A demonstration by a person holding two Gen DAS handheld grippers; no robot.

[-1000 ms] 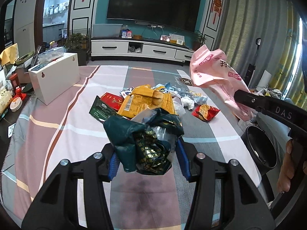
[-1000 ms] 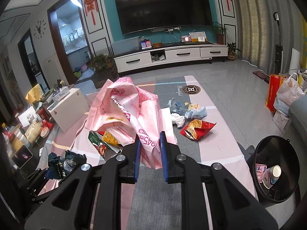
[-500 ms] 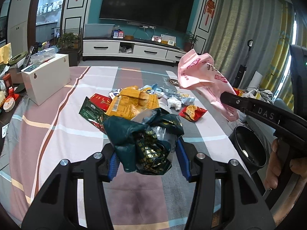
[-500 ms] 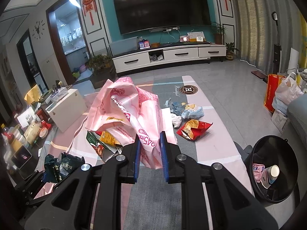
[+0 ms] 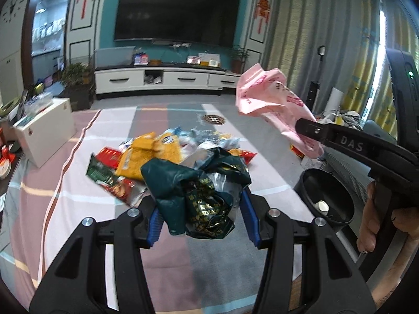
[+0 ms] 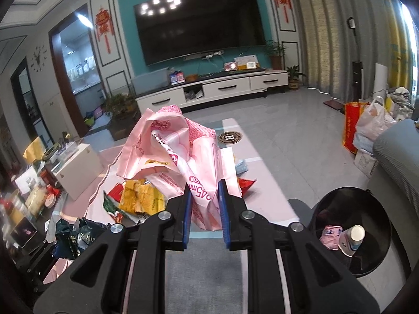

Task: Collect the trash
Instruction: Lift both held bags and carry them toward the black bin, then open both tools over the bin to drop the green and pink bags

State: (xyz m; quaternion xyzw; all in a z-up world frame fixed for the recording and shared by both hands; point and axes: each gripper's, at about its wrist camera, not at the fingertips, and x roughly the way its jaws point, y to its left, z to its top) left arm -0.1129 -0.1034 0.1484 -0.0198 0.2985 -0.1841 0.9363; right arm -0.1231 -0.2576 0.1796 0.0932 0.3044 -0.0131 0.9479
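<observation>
My left gripper [image 5: 201, 217] is shut on a crumpled dark green bag [image 5: 193, 191], held above the striped table [image 5: 78, 188]. My right gripper [image 6: 204, 209] is shut on a pink plastic bag [image 6: 172, 157]; from the left wrist view the same pink bag [image 5: 272, 104] hangs off to the right, above the black bin [image 5: 327, 198]. In the right wrist view the bin [image 6: 353, 225] stands at the lower right, holding a pink wrapper and a white bottle. The green bag [image 6: 76, 238] shows at that view's lower left. A heap of wrappers [image 5: 157, 154] lies mid-table.
A white box [image 5: 44, 130] stands on the table's left side beside small clutter. Beyond the table are a white TV cabinet [image 6: 214, 91] and tiled floor. Shopping bags [image 6: 366, 128] and a grey sofa arm [image 6: 398, 162] sit at the right. A hand [image 5: 371, 217] holds the right gripper's handle.
Both grippers have shifted right toward the bin and risen slightly, each keeping its bag. The wrapper heap now sits further left in both views.
</observation>
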